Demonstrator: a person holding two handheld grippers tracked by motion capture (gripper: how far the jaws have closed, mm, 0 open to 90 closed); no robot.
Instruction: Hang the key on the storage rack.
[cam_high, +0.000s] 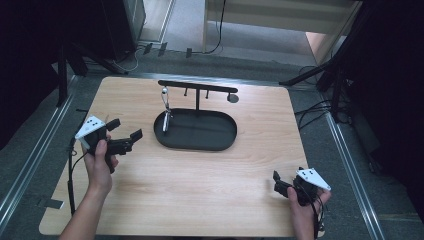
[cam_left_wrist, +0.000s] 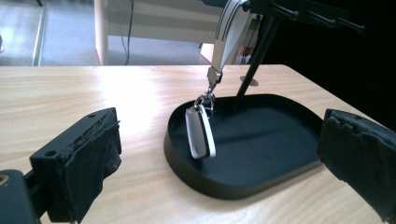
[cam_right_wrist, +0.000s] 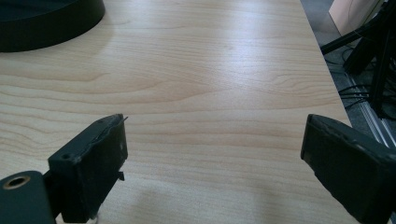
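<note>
— High view first: what sits on the worktop (cam_high: 200, 175)?

— A black oval tray (cam_high: 220, 142) lies near the far edge, around the middle. A black stand (cam_high: 197, 90) rises from its far side, with a crossbar carrying small pegs. From the left end of that bar a strap (cam_high: 165, 100) hangs down, and a white key fob (cam_high: 165, 122) dangles on it into the left part of the tray.

— Does the fob touch the tray floor?

— In the left gripper view the white key fob (cam_left_wrist: 200, 133) hangs tilted from a metal clip (cam_left_wrist: 208, 98) under the strap (cam_left_wrist: 229, 32), its lower end at or just above the tray (cam_left_wrist: 261, 158) floor; I cannot tell which.

— And the grippers?

— The left gripper (cam_high: 125, 135) is held over the left side of the worktop, near the tray's left end, jaws spread wide and aimed at the fob, holding nothing. The right gripper (cam_high: 280, 182) rests near the near right corner, jaws also apart and empty; in the right gripper view they frame bare wood, with the tray's rim (cam_right_wrist: 56, 21) at top left.
</note>
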